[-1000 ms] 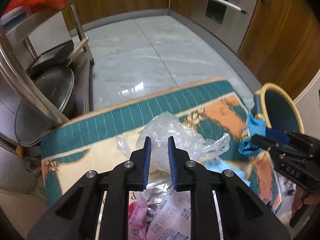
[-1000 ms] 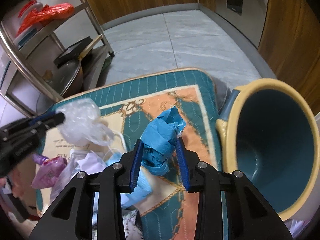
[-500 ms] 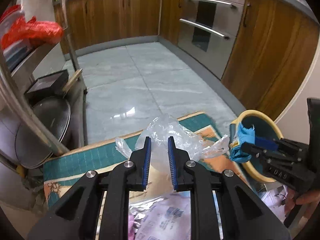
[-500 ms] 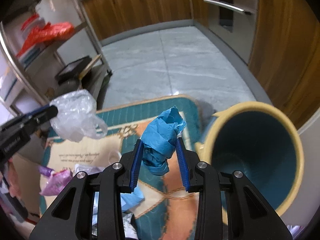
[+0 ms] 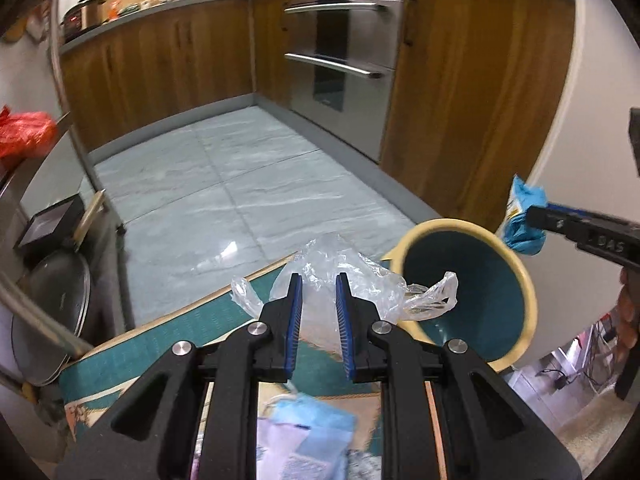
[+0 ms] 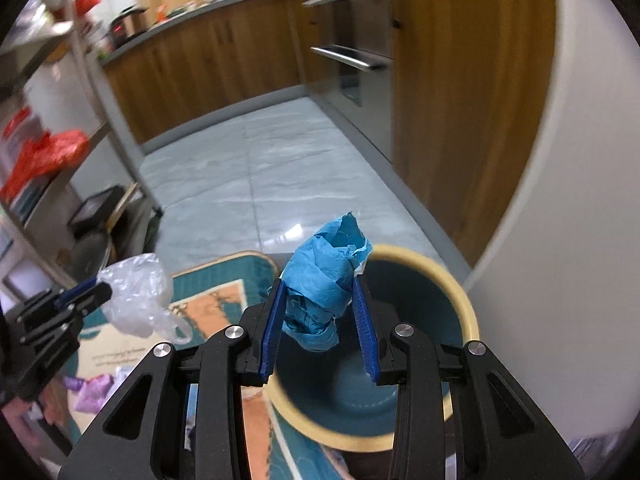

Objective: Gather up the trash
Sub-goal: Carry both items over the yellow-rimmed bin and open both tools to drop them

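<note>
My left gripper (image 5: 318,286) is shut on a crumpled clear plastic bag (image 5: 348,276), held up in the air just left of a teal bin with a cream rim (image 5: 516,264). My right gripper (image 6: 320,292) is shut on a wad of crumpled blue paper (image 6: 324,272) and hangs right above the bin's mouth (image 6: 466,304). In the left wrist view the right gripper (image 5: 536,216) and its blue wad (image 5: 522,220) show above the bin's right rim. From the right wrist, the left gripper (image 6: 94,292) with the clear bag (image 6: 136,300) appears at the left.
A patterned teal and orange rug (image 5: 168,344) lies under both grippers, with several loose wrappers (image 5: 304,432) and purple scraps (image 6: 90,392) on it. A metal rack (image 5: 76,152) with pans stands at the left. Wooden cabinets (image 5: 472,80) and a white wall (image 6: 568,184) close in behind the bin.
Both grippers have risen off the rug with their loads and swung toward the bin. The blue wad now hangs over the bin's mouth, and the clear bag has come up beside the bin.
</note>
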`<state>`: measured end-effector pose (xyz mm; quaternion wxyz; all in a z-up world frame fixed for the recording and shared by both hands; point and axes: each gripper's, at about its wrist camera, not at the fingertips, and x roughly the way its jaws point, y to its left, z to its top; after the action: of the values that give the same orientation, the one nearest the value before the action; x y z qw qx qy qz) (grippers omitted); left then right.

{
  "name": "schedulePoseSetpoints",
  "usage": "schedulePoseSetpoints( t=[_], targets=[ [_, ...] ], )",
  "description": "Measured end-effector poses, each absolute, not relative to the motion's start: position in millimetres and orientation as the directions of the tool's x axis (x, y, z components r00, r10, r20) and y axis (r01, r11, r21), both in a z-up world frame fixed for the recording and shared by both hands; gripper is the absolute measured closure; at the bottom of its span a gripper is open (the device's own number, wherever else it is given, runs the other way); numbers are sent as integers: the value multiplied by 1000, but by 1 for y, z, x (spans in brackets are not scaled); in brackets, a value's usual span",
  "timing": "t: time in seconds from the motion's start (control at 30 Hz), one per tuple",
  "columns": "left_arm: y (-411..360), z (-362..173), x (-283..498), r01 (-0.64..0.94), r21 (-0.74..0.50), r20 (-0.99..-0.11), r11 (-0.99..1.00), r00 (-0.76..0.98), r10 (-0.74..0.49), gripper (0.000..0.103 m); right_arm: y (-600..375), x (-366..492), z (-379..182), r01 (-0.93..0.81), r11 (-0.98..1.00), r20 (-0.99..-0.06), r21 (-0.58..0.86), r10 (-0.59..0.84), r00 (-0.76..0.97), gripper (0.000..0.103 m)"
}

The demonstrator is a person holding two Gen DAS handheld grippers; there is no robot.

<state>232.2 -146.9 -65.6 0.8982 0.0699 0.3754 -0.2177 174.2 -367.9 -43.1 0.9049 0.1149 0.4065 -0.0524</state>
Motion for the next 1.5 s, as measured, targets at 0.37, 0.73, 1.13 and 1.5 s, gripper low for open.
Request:
schedulePoseSetpoints(
  t=[0.37,0.73,1.13,1.5],
  targets=[
    [-209,-101,216,549,-22,-759,835,534,-371,86,-418,198,-94,295,946,-836,132,-54,545,67],
    [-259,-135,205,630,-9,-793,777,469,-389,86,-428,208,-122,290,952,-885,100,-49,463,67],
    [-271,-137,203,631,2,-769,776,497,-402,43,-433,210,-120,292,952,-876,94,-60,479,40],
    [-227,-87,181,573,19,-699,819,594,-399,14,-416,191,-81,305,944,-822,130,-69,565,10]
  ],
)
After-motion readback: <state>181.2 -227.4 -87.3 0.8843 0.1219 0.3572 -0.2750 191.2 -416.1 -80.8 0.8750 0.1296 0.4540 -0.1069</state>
